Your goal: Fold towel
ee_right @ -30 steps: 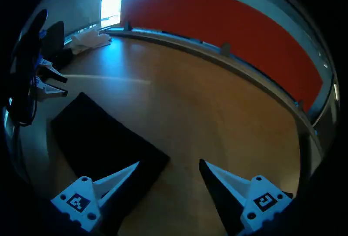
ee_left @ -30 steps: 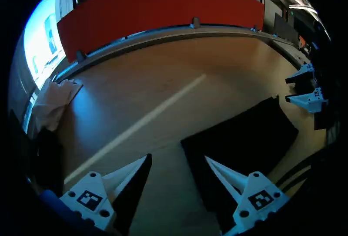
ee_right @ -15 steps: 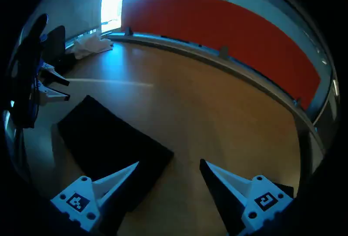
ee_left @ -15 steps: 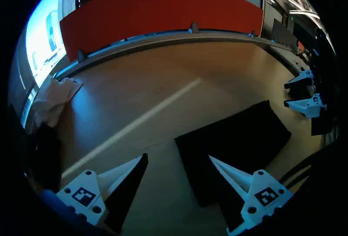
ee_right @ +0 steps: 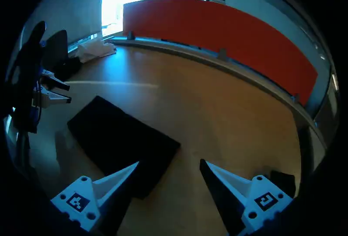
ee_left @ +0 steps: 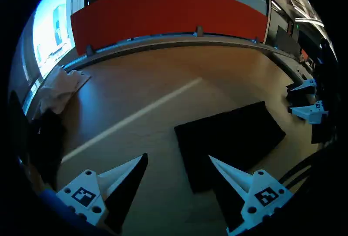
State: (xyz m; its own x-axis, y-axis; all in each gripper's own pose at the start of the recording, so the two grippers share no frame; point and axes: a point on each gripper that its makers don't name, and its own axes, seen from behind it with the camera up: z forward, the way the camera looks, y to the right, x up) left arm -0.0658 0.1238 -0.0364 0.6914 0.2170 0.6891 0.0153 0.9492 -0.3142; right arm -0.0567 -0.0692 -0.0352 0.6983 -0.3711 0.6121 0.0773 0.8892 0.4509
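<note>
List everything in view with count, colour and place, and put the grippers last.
towel: one, black, folded flat on the table, between the two grippers
table: one, light wood, under everything
cloth pile: one, white, crumpled at a far corner of the table
partition: one, red, along the table's far edge
left gripper: one, white fingers, open, holding nothing, at one end of the towel
right gripper: one, white fingers, open, holding nothing, at the other end of the towel
</note>
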